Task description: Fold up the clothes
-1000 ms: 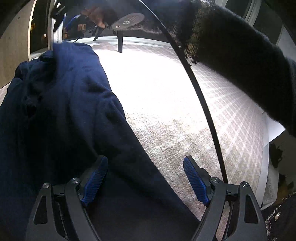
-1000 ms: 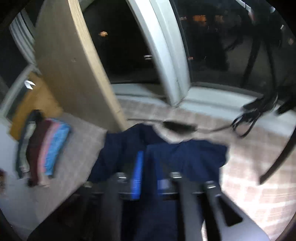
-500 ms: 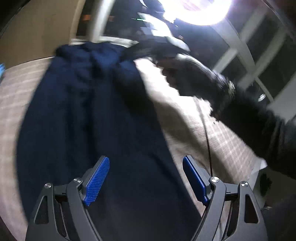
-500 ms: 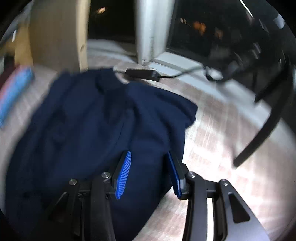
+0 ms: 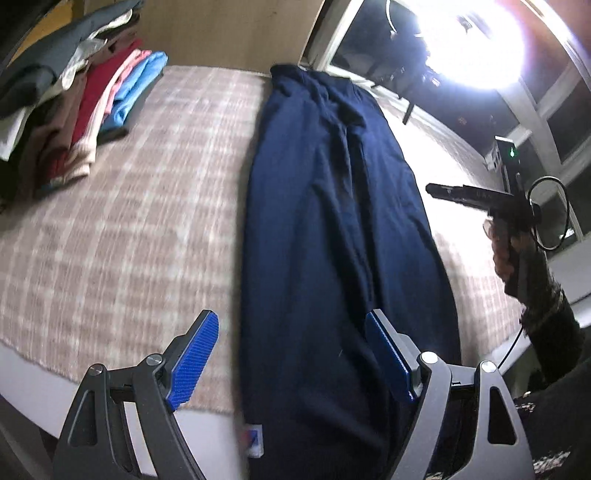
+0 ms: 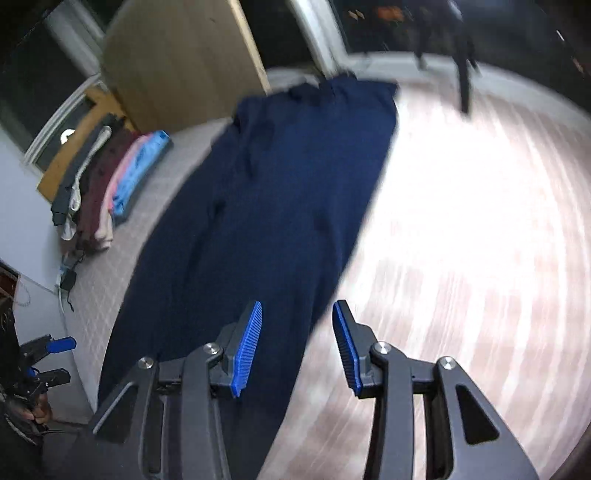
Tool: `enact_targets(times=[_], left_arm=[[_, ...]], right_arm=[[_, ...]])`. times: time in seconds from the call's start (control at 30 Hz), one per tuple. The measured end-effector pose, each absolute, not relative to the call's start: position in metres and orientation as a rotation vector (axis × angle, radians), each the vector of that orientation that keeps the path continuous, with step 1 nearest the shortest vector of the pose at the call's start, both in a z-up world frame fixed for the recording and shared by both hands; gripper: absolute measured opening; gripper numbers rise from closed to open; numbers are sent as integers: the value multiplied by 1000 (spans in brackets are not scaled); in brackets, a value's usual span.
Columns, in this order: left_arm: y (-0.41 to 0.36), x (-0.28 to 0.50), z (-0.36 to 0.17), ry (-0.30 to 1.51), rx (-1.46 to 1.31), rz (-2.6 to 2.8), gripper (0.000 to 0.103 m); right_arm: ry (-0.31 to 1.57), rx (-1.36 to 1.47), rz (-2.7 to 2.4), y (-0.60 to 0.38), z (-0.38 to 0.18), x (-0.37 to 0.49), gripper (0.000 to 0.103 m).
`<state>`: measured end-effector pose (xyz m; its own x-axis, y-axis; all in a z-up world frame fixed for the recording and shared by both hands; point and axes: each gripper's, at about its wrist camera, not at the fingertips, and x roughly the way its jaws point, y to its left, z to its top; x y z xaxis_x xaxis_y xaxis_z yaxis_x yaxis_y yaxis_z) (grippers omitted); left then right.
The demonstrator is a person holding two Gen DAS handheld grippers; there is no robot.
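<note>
A long navy garment (image 5: 332, 184) lies stretched out on the checked bed cover (image 5: 129, 221), its near end hanging over the bed's edge with a small label (image 5: 253, 445). My left gripper (image 5: 291, 321) hovers open above that near end, nothing pressed between its blue pads. In the right wrist view the same garment (image 6: 280, 177) runs away from me. My right gripper (image 6: 297, 310) stands open over its right edge, holding nothing. The right gripper (image 5: 472, 194) also shows in a hand at the right of the left wrist view, and the left gripper (image 6: 48, 360) at the lower left.
A stack of folded clothes (image 5: 92, 92) (image 6: 110, 184) sits at the far left of the bed beside a wooden board (image 5: 229, 33). A very bright lamp (image 5: 472, 40) glares at the far right before dark windows. The bed cover (image 6: 461, 221) lies bare right of the garment.
The right gripper, earlier shut on bunched navy cloth, has let go and drawn back. The garment now lies flat and long. The left gripper has swung back to its near end.
</note>
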<state>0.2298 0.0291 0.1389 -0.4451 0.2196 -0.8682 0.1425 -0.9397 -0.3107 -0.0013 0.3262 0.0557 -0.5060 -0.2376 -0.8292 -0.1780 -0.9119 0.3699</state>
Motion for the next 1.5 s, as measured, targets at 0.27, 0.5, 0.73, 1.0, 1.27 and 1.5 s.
enact_targets(times=[0.27,0.5,0.73,1.0,1.27,1.5], left_arm=[[11,301,129,-432,-1684,2428,80],[25,340,113,-372,-1676,2279,80],[38,361,85,-439,-1726,2172,79],[53,360,92,-427,-1726,2317,74],[60,373,81,-587,-1784,2264,74],[47,364,68,-794,-1805,2204,74]], right_arm=[[-872,1620,-2733,272,52,133,40],[-1072,1744,-2748,217,20,244,40],[-1101,1703,-2786,188,23,277,40],[-904,1724,-2805,197,16,256,40],[-851,1676,-2739,197,19,262,42],[-763,1696,-2698,194,14,255,43]])
